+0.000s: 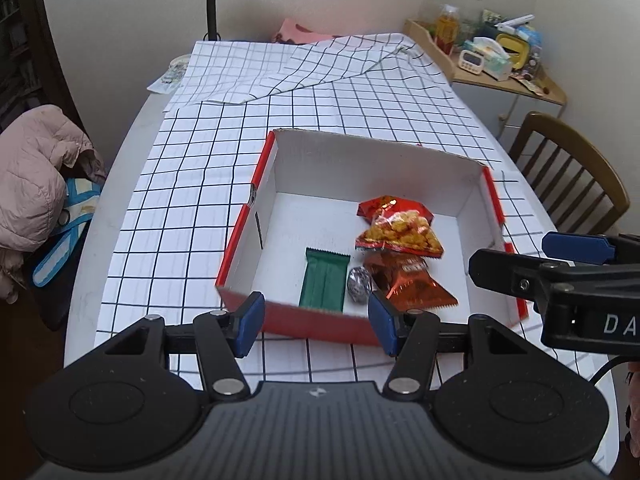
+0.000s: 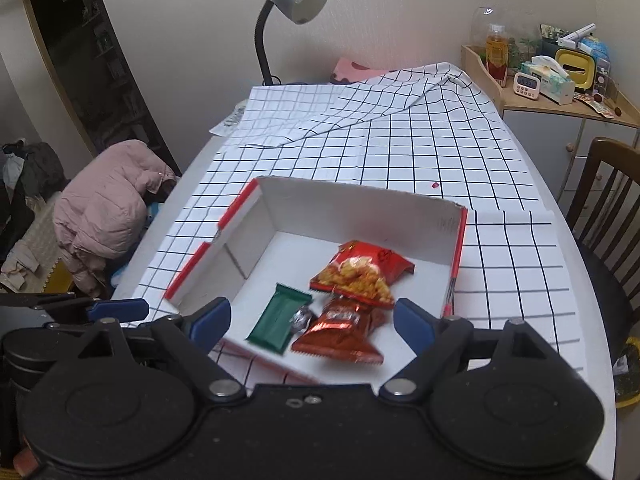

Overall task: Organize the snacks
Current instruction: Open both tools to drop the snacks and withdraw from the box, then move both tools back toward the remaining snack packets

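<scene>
A red-and-white cardboard box (image 1: 372, 160) (image 2: 360, 208) stands open on the checked tablecloth. Inside lie a green bar (image 1: 323, 282) (image 2: 278, 318), a small silver foil sweet (image 1: 359, 284) (image 2: 303, 319), a clear bag of yellow puffs (image 1: 400, 228) (image 2: 356, 274) and a red foil packet (image 1: 408, 284) (image 2: 344, 330). My left gripper (image 1: 316, 322) is open and empty, just in front of the box's near wall. My right gripper (image 2: 312, 322) is open and empty, over the box's near edge; it also shows in the left wrist view (image 1: 560, 264) at the right.
A folded checked cloth (image 1: 320, 64) lies at the table's far end by a desk lamp (image 2: 292, 4). A wooden chair (image 1: 572, 172) stands at the right, a cluttered side cabinet (image 2: 560, 92) behind it. A pink jacket (image 2: 108, 208) lies left of the table.
</scene>
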Available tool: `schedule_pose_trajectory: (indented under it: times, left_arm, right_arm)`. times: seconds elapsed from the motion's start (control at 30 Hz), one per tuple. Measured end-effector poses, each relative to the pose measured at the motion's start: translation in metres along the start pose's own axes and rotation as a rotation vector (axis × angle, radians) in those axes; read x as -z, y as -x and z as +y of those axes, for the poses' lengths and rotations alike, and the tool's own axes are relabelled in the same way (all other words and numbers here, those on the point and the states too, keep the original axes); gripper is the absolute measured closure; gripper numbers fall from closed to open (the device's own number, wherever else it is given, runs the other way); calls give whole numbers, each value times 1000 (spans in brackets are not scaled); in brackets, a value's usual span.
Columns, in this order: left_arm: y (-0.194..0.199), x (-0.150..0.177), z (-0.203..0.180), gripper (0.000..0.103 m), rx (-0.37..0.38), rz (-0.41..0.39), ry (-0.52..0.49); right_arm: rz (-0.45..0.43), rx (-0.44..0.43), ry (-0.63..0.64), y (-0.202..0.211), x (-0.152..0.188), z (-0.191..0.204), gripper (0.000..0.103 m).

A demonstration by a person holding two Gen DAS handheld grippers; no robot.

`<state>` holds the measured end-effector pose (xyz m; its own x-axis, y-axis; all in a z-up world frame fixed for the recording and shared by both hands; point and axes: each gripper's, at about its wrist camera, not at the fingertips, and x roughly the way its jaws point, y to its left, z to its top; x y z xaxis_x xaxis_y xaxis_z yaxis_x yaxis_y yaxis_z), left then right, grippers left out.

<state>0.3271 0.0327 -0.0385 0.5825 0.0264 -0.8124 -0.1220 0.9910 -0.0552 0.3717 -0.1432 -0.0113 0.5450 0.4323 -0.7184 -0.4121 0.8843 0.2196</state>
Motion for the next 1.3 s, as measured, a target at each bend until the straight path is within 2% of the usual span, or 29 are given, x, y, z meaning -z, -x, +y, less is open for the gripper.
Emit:
schedule_pose_trajectory:
  times: [0.17,0.33,0.47,0.7,1.03,1.13,1.3]
  left_arm:
    - [23,19,4,47,6,-33,-22]
    - [48,40,13,47,32,-65,-34]
    - [64,61,25,34,57,-82,-24]
    - [75,105,45,33,86,-52,-15]
    - [66,167,83,33,55,32,45]
    - [61,180,79,33,57,39,7]
    - [51,195,55,33,88,21,-136]
  right_arm:
    - [-55,10,8,25,21,15,15]
    - [-163,33,45,56,50,29,8]
    - [-184,35,77,75,71,38,1]
    - [-131,28,78,89,116,47,1]
    - [2,76,-26,71,193,51,1]
    - [45,95,-47,62,213,47,3]
    - [105,146,-52,44,234,41,10]
